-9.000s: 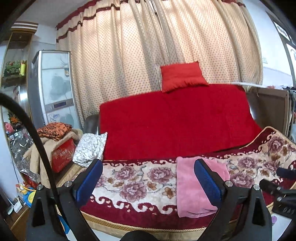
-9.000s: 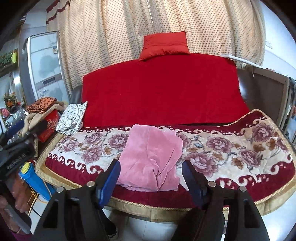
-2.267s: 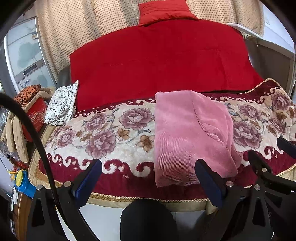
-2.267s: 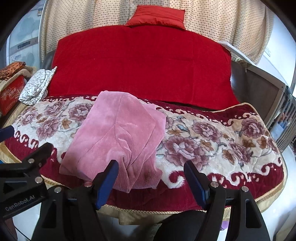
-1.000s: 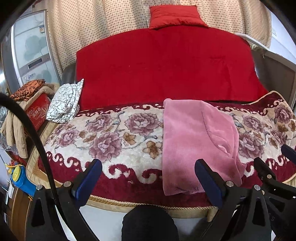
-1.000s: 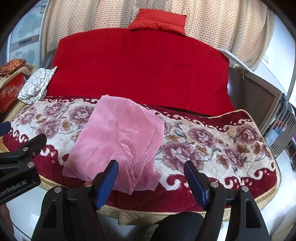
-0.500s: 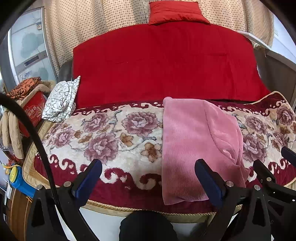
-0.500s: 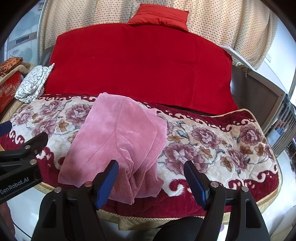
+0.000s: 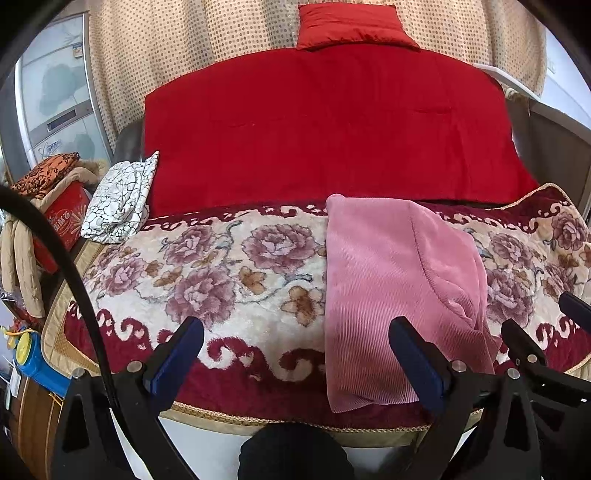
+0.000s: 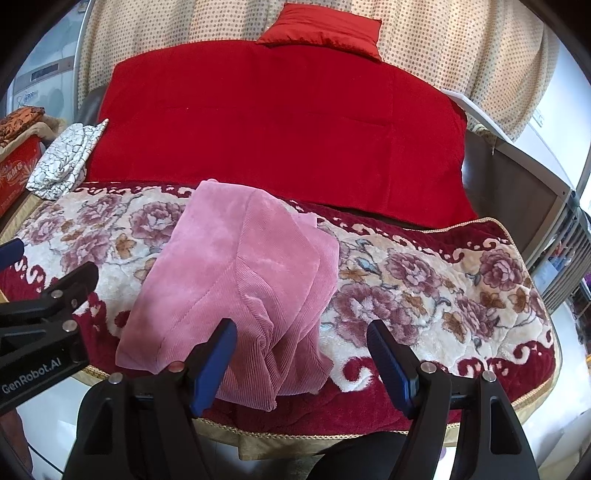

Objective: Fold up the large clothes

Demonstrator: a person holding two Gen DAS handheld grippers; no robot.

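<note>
Spreading wide with nothing between them, the blue-padded fingers (image 9: 173, 358) of the left gripper (image 9: 295, 354) hover over the front edge of a sofa, and the right gripper (image 10: 301, 354) beside it also has its blue-padded fingers (image 10: 214, 360) apart and empty. From the right wrist view, white lettering reading "GenRobot.AI" shows on the black body of the left gripper at the lower left. Just beyond both sets of fingers lies a folded pink corduroy garment (image 9: 391, 288), resting on a cream and dark red blanket with a rose pattern (image 9: 229, 266) that covers the sofa seat; the garment's near end hangs slightly over the blanket's front edge. Behind it, a plain bright red cloth (image 9: 325, 133) drapes the sofa back, with a small red cushion (image 9: 354, 26) on top. A white cloth with black crackle lines (image 9: 118, 199) sits at the seat's left end. Farther left stands a red box with gold writing (image 9: 62, 218), too blurred to read, and a cream dotted curtain (image 9: 184, 48) hangs behind everything.
</note>
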